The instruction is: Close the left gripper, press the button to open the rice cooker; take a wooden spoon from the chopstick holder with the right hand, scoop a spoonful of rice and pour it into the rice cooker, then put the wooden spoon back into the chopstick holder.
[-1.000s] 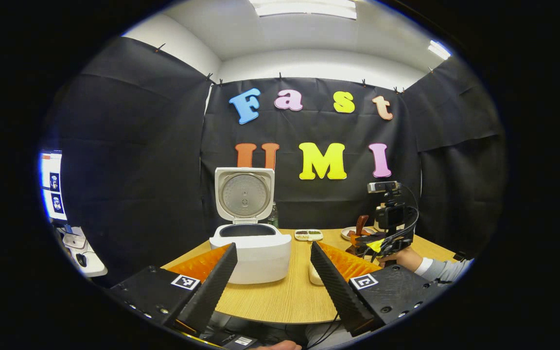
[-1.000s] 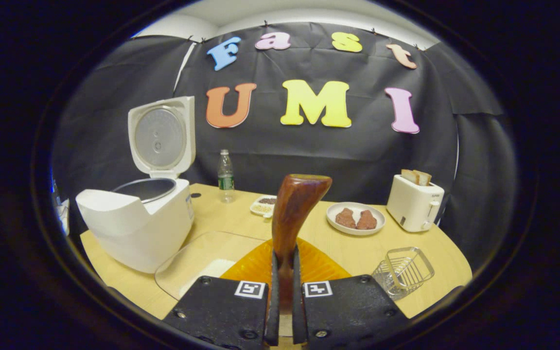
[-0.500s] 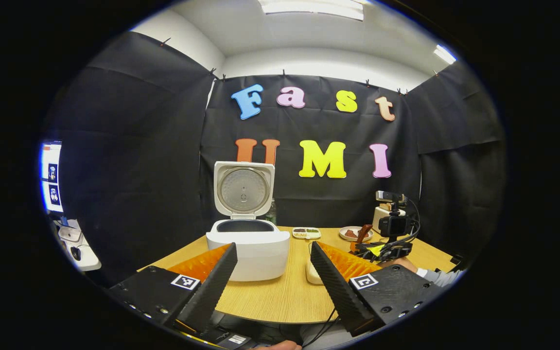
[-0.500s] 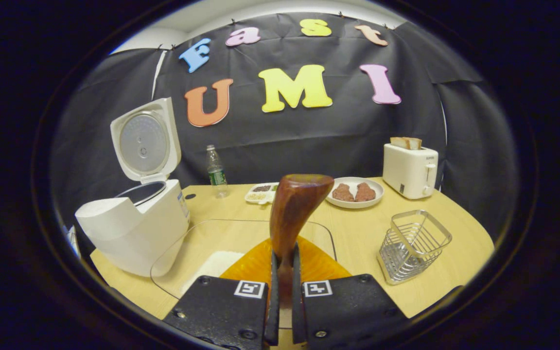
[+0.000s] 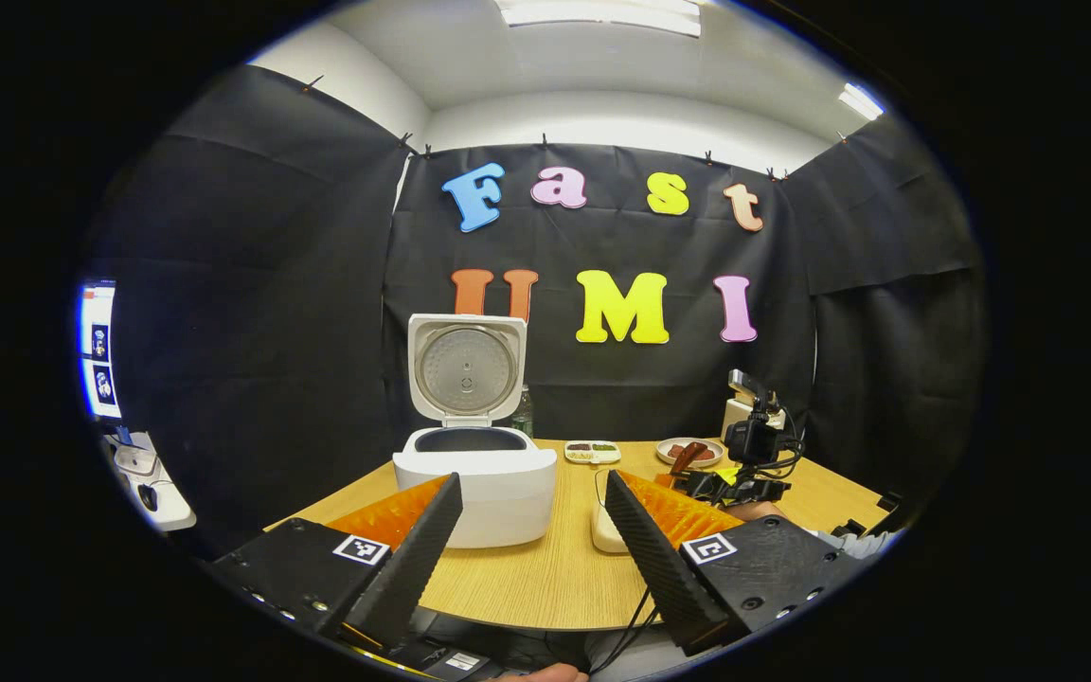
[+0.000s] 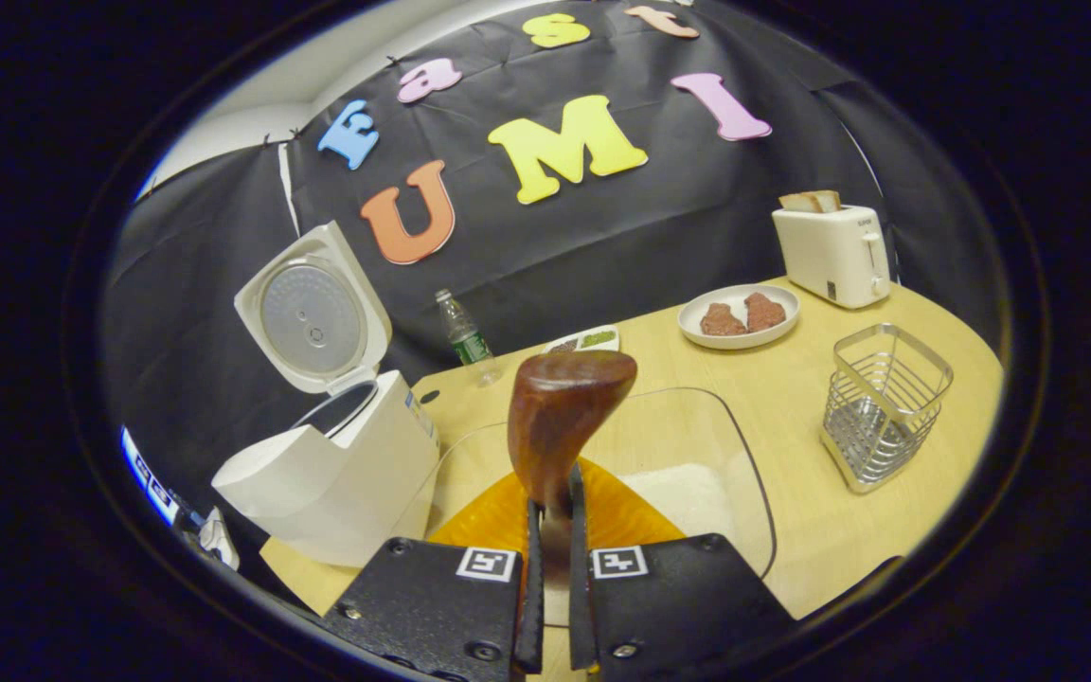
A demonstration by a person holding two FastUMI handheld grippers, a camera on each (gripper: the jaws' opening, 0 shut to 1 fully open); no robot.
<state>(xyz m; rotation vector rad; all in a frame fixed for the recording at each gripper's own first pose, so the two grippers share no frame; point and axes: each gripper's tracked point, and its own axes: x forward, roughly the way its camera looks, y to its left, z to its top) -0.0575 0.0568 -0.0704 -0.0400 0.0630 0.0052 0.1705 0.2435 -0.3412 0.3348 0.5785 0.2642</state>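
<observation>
Since a second ago my right gripper (image 6: 550, 530) has tilted over the rice dish (image 6: 697, 493), clamped on the wooden spoon (image 6: 560, 417); left gripper (image 5: 531, 530) gapes (idle). Scooping next: dip forward, then left to the rice cooker (image 6: 337, 474).

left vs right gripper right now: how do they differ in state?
Left gripper has its fingers spread wide and holds nothing; right gripper is shut on the wooden spoon, whose bowl sticks up past the fingers. The left gripper faces the open rice cooker head-on; the right gripper tilts over the clear tray of rice, cooker off to its side. Both hang above the table.
</observation>
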